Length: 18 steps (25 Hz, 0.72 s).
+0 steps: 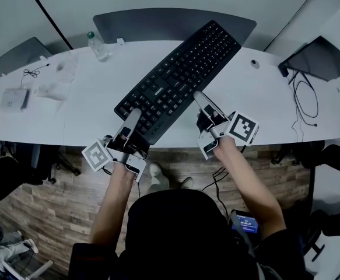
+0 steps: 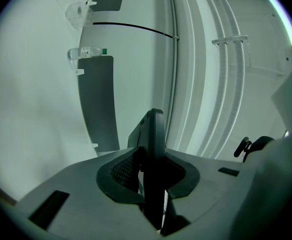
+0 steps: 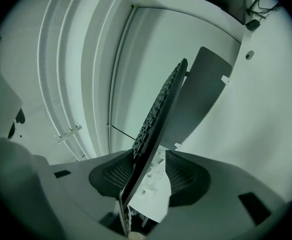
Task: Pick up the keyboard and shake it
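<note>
A black keyboard hangs slanted above the white table, its far end toward the upper right. My left gripper is shut on the keyboard's near left corner; in the left gripper view the keyboard stands edge-on, pinched between both pads of that gripper. My right gripper reaches the keyboard's near long edge. In the right gripper view the keyboard leans against the left pad while the right pad stands apart from it, so this gripper is open around the keyboard.
A water bottle stands at the table's back left, and a small white box lies at the far left. A dark laptop and loose cables sit at the right. A grey panel lies behind the keyboard.
</note>
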{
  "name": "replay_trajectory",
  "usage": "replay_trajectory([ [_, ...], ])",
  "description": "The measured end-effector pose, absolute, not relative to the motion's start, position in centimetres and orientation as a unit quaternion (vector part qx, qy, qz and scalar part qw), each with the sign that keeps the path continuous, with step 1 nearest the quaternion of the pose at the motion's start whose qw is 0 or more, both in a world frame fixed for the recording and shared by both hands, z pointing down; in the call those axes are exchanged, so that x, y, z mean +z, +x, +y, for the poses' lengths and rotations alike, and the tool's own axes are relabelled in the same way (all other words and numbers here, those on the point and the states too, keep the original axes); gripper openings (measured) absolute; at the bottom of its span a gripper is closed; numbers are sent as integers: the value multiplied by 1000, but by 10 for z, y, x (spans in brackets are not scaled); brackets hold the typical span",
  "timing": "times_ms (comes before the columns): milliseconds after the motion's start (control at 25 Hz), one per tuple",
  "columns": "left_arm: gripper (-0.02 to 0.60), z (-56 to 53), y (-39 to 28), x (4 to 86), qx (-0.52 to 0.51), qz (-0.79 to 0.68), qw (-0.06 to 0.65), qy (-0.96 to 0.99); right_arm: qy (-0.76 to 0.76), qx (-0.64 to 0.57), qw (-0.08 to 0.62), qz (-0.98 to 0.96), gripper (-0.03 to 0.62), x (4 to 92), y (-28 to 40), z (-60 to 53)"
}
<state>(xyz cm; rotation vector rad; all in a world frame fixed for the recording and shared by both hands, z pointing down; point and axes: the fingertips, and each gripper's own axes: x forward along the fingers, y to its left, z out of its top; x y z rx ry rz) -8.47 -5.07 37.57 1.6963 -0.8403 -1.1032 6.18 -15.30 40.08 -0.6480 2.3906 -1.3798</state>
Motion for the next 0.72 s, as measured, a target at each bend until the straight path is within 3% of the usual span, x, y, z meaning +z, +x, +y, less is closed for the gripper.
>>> replay_trajectory([
  [720,91,-55,-88,382,-445,-327,475,685,-222,-510,187,810,188,399,31,-182],
])
